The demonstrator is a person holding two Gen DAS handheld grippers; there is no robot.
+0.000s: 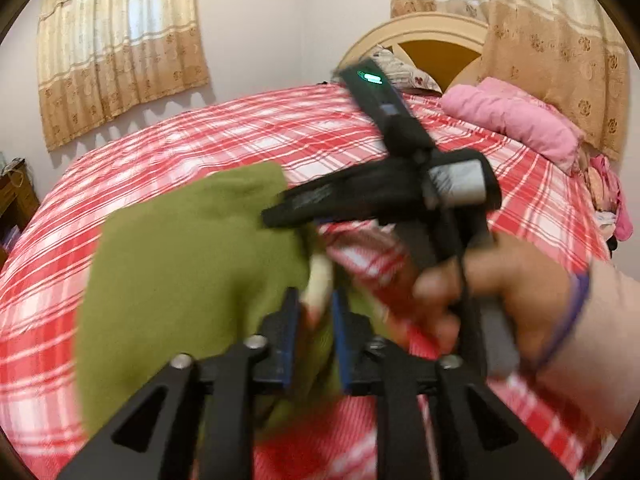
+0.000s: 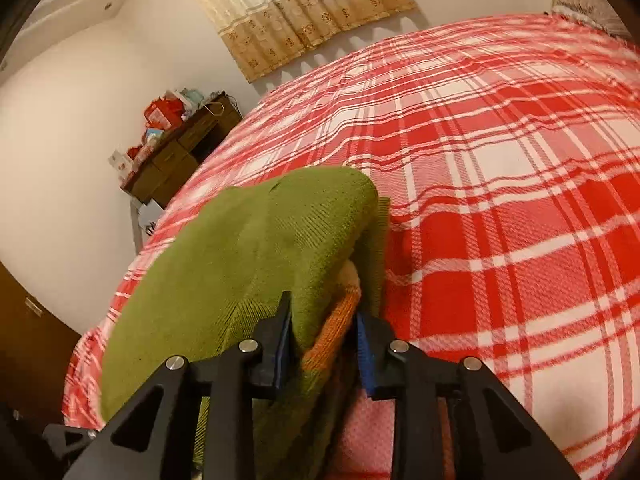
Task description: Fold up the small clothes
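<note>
Green knit: olive ribbed garment [image 2: 256, 256] with orange and cream bands, bunched, lifted over the red-and-white plaid bedspread [image 2: 500, 184].
Left gripper [image 1: 314, 312]: clamped on its edge.
Right gripper [image 2: 324, 344]: pinching the banded fold.

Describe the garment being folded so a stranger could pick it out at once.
Start at the bed with the red and white plaid cover. Near its front edge both grippers, left and right, pinch a small olive-green knit garment. It is the only green item, with orange and cream bands at the gripped edge, unlike the pink bedding by the headboard.
</note>
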